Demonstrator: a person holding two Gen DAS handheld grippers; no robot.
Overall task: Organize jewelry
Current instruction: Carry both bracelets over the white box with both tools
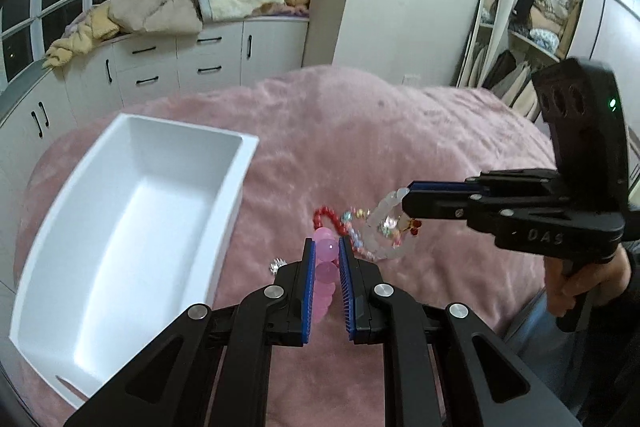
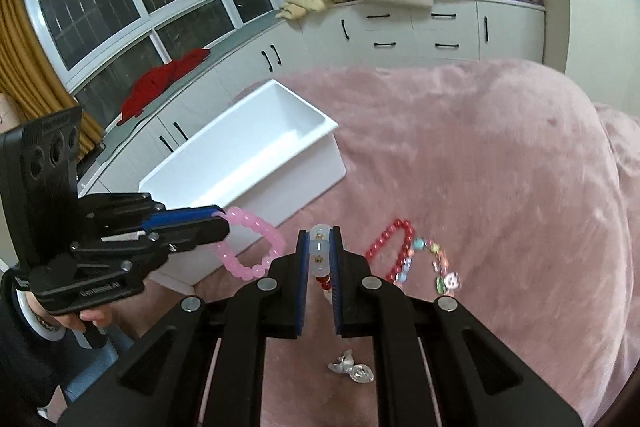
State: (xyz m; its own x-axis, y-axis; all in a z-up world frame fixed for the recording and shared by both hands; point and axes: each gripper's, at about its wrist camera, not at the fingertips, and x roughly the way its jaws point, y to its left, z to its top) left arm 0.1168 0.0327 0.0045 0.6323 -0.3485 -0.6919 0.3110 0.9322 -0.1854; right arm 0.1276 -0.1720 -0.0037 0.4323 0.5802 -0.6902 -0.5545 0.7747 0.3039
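Pink bead bracelet (image 2: 252, 247) and white bead bracelet (image 1: 384, 223), both dangling mid-air.

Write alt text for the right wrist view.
The right gripper is shut on a white bead bracelet above a pink blanket. At left, the left gripper holds a pink bead bracelet before an empty white box. Red and multicoloured bracelets and a silver piece lie on the blanket.

We note a bed (image 2: 480, 155) under pink plush. On it: white box (image 2: 256, 163) at the window side, red bracelet (image 2: 394, 247) touching a multicoloured one (image 2: 438, 265), silver trinkets (image 2: 352, 371) nearest us.
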